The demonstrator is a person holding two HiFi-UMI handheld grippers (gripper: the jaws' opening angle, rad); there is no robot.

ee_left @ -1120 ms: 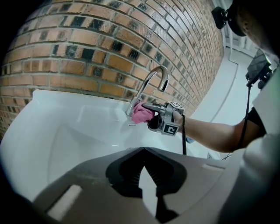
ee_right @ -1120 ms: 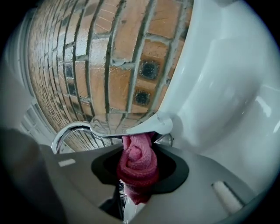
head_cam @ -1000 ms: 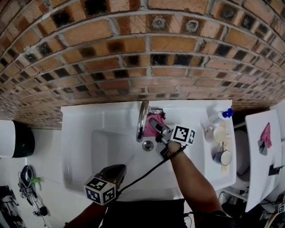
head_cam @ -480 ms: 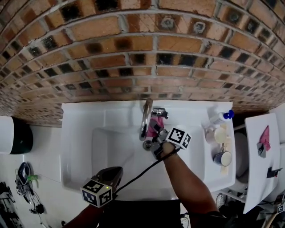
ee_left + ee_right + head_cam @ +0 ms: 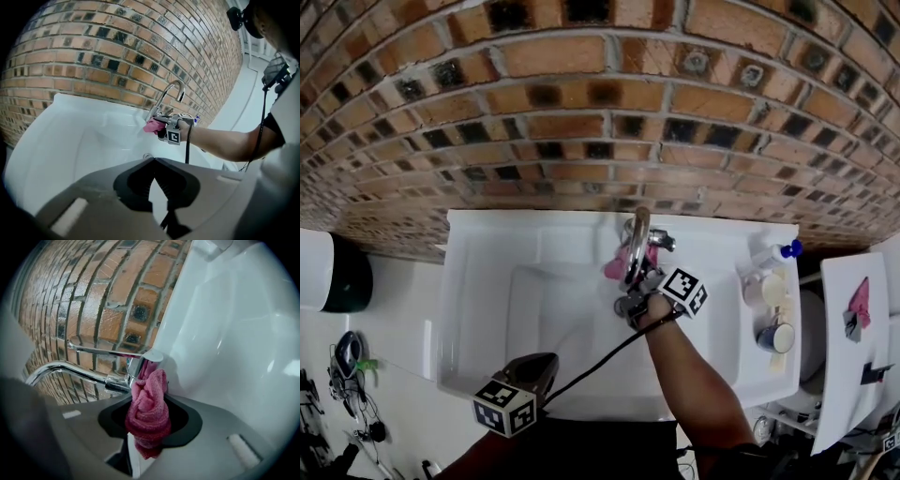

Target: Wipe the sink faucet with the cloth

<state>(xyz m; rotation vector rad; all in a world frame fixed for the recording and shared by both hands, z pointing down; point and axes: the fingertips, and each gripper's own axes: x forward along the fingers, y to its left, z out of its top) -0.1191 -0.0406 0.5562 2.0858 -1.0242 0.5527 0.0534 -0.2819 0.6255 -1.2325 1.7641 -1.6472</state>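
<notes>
Pink cloth (image 5: pixel 147 411), pinched in your right gripper (image 5: pixel 147 430), touches the faucet (image 5: pixel 133 369) base; its spout likely awaits wiping. Your left gripper (image 5: pixel 154 164) hangs back, jaws together.

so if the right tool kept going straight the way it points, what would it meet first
The faucet: the right tool is shut on the pink cloth, whose leading end looks already against the chrome body near its base. Depth is unclear, so contact is likely, not certain.
</notes>
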